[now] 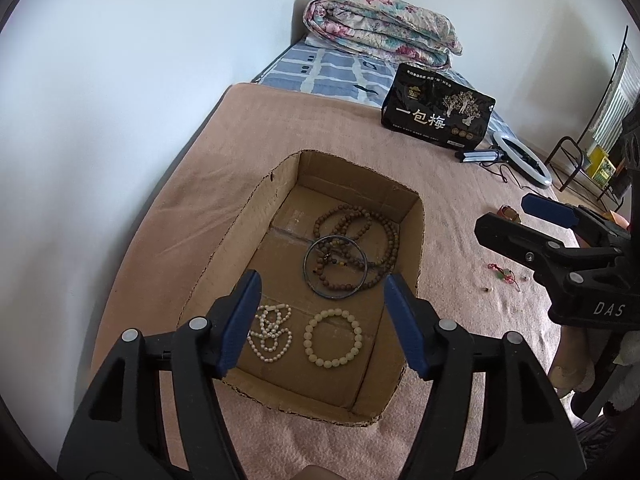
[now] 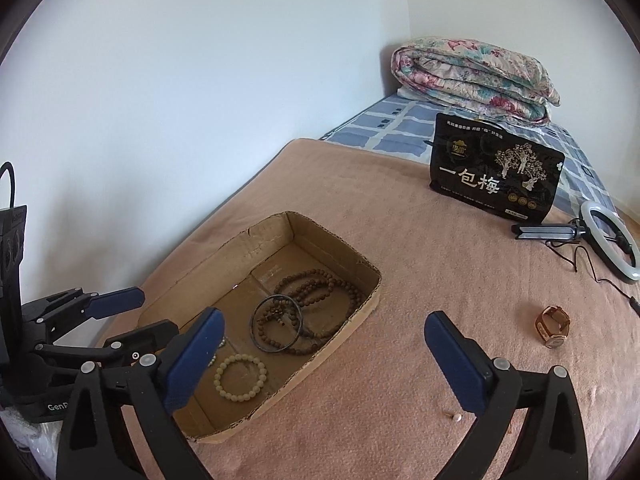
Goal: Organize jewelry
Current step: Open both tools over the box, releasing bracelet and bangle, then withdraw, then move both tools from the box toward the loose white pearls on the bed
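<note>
A shallow cardboard box (image 1: 244,216) (image 2: 256,236) lies on the pink blanket. In it are brown wooden bead strands (image 1: 376,232) (image 2: 320,292), a dark bangle (image 1: 335,268) (image 2: 276,328), a pale bead bracelet (image 1: 333,338) (image 2: 240,378) and a white pearl strand (image 1: 272,334). My left gripper (image 1: 322,292) (image 2: 120,314) is open and empty above the box's near end. My right gripper (image 2: 324,326) (image 1: 504,216) is open and empty over the blanket right of the box. A brown-strapped watch (image 2: 553,326) and a red cord charm (image 1: 505,274) lie on the blanket.
A black snack bag (image 1: 438,110) (image 2: 496,172) stands at the blanket's far edge. A ring light with cable (image 2: 612,244) (image 1: 524,160) lies at right. A folded floral quilt (image 1: 380,28) (image 2: 472,76) sits at the bed's head. A wall runs along the left. A small pearl earring (image 2: 457,417) lies near me.
</note>
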`<action>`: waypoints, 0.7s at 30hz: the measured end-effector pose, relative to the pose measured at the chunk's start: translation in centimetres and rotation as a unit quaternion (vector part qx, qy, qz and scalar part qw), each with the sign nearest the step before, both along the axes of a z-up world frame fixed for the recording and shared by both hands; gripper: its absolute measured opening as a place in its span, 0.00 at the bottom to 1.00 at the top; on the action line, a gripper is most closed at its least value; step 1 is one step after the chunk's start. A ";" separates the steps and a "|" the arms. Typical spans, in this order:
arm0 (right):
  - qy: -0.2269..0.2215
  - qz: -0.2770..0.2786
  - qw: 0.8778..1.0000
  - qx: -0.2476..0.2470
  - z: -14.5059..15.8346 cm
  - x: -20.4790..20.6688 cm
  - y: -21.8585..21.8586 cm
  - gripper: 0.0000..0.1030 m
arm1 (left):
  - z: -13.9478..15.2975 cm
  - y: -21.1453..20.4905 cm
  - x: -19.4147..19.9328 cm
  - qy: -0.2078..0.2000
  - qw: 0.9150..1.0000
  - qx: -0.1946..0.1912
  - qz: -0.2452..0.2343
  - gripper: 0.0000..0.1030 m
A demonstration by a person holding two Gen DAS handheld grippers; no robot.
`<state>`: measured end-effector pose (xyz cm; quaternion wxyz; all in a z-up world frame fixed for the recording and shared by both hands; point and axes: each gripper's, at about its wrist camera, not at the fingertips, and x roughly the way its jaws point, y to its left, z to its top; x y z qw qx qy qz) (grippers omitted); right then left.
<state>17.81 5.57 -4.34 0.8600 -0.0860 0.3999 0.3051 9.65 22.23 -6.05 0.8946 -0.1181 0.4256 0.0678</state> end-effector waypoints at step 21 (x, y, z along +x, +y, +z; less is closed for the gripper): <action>-0.030 -0.078 0.996 -0.011 2.1 1.9 -7.6 1.00 | 1.7 -5.3 2.0 0.001 0.998 0.029 -0.050 0.64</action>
